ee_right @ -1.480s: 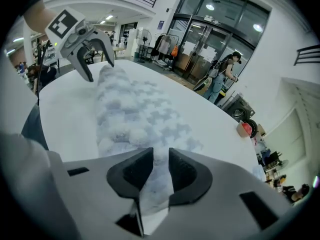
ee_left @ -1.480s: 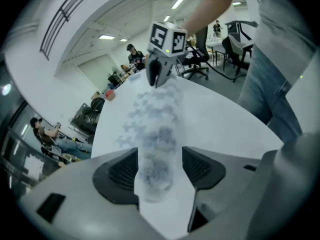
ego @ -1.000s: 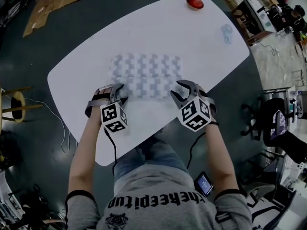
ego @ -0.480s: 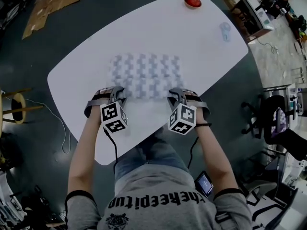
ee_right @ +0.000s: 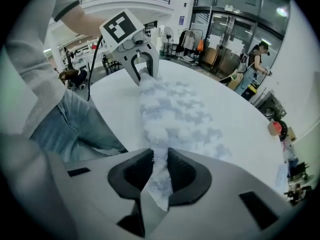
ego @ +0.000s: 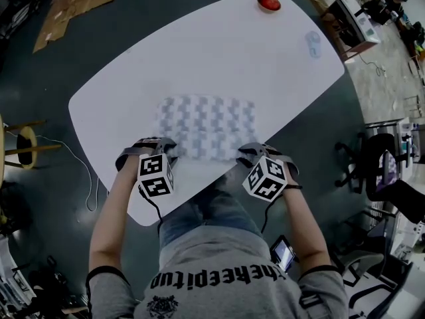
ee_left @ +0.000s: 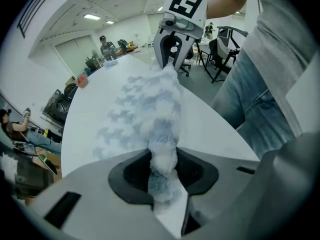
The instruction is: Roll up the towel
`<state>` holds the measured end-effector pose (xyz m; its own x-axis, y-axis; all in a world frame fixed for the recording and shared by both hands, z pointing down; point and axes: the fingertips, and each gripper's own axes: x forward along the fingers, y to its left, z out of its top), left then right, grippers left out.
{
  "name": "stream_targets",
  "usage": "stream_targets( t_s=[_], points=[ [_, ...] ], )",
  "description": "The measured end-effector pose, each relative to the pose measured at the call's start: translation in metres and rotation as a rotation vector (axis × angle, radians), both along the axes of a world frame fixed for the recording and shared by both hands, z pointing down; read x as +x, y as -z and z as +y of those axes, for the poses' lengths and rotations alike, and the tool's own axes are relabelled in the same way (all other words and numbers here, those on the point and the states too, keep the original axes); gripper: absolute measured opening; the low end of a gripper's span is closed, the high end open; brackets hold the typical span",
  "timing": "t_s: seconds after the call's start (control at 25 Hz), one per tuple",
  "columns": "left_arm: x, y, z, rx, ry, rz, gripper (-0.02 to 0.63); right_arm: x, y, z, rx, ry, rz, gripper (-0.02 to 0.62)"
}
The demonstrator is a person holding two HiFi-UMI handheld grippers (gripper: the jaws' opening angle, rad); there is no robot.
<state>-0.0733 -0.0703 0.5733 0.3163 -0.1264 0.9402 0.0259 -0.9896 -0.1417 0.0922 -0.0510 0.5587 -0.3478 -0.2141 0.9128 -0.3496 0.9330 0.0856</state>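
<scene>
**Bench and towel.** A white, rounded bench (ego: 219,52) is seen from above, with a person standing at its near edge. A fleecy towel (ego: 206,121) in a pale blue-and-white block pattern lies spread on the near half of the bench. Most of it lies flat. Its near edge is raised and bunched between the two grippers.

**Left gripper** (ee_left: 163,173). The jaws are clamped on the towel's near-left corner. In the left gripper view the pile is squeezed between the dark pads, and the pinched edge runs across to the other gripper.

**Right gripper** (ee_right: 160,171). The jaws are closed on the near-right corner. A thin fold of towel is pressed between the pads and sticks out behind them.

**Other items.** A red round object (ego: 269,3) sits at the far end of the bench, well apart from the towel. A small pale object (ego: 313,45) lies near the right rim – it cannot be identified.

**Markings.**
- No brand or label is seen on the towel.
- Black-and-white square markers are carried on each gripper's cube.
- Dark lettering is printed on the person's grey shirt (ego: 219,271) – it reads roughly "theheepitup", though one letter is doubtful.
- A small device with a lit screen (ego: 282,254) is seen beside the person's right hip, and its display cannot be read.
</scene>
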Motion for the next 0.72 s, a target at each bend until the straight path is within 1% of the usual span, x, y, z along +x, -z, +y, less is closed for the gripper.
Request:
stream_targets(
  t_s=[0.2, 0.4, 0.52, 0.6, 0.72],
  points=[
    [0.002, 0.006, -0.017, 0.001, 0.041, 0.043, 0.157, 0.003, 0.009, -0.018, -0.002, -0.079, -0.046, 0.083],
    [0.006, 0.021, -0.039, 0.044, 0.1, 0.106, 0.181, 0.009, 0.015, -0.038, 0.028, -0.142, -0.071, 0.084],
    [0.007, 0.038, -0.049, 0.097, 0.134, 0.162, 0.187, 0.013, 0.015, -0.048, 0.02, -0.194, -0.096, 0.084],
    [0.007, 0.05, -0.057, 0.151, 0.154, 0.201, 0.189, 0.015, 0.013, -0.056, 0.013, -0.224, -0.112, 0.084],
    [0.006, 0.067, -0.063, 0.231, 0.169, 0.239, 0.189, 0.015, 0.012, -0.066, 0.01, -0.236, -0.114, 0.084]
  ],
)
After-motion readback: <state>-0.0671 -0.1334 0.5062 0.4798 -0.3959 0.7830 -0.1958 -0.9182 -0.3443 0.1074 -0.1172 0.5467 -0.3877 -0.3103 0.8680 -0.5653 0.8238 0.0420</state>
